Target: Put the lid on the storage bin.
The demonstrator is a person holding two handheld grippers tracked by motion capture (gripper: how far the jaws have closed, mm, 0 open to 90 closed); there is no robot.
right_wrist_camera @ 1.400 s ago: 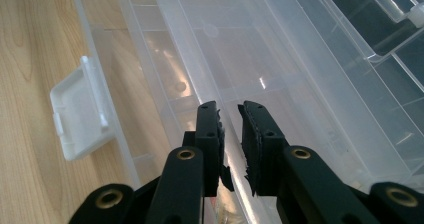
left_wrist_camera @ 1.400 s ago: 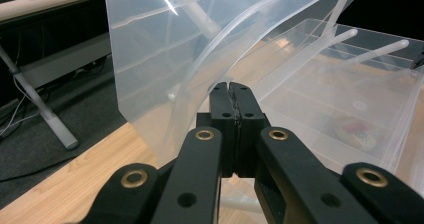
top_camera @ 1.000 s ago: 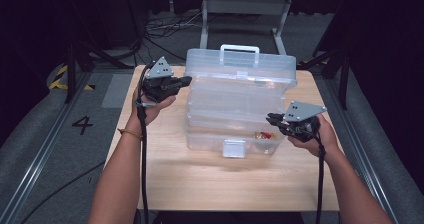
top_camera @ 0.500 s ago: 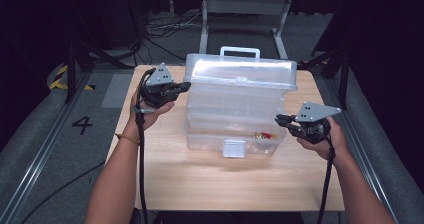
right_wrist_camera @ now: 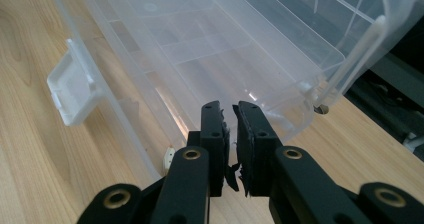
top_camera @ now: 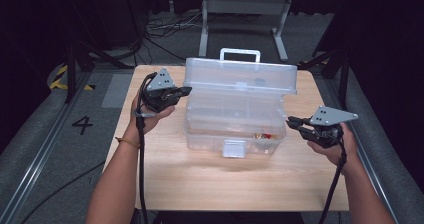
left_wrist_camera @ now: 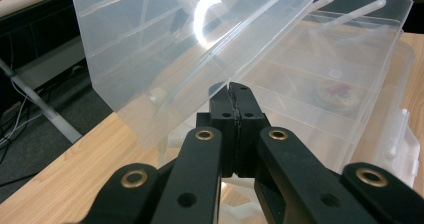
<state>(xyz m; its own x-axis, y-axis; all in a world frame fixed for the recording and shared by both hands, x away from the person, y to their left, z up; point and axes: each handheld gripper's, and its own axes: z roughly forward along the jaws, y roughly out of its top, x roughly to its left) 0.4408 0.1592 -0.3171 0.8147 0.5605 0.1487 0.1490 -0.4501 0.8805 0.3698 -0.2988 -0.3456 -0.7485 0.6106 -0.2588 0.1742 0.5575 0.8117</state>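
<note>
- left gripper [top_camera: 186, 90], left of centre in the high view: jaws pressed together, tips at the raised lid's [top_camera: 240, 75] left edge, likely propping it open; whether they pinch it, can't tell.
- clear organizer box [top_camera: 235, 126], centre of frame on the wooden table [top_camera: 200, 184]: lid tilted up, front latch [top_camera: 234, 148] hanging loose, small red-yellow bits [top_camera: 263, 135] inside.
- right gripper [top_camera: 291, 121], right of centre: jaws nearly together, empty, just off the box's right end, apart from it.

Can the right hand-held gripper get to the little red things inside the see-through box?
Probably yes. The box has its lid raised, so the top looks free, and the red bits lie near the right hand-held gripper.
</note>
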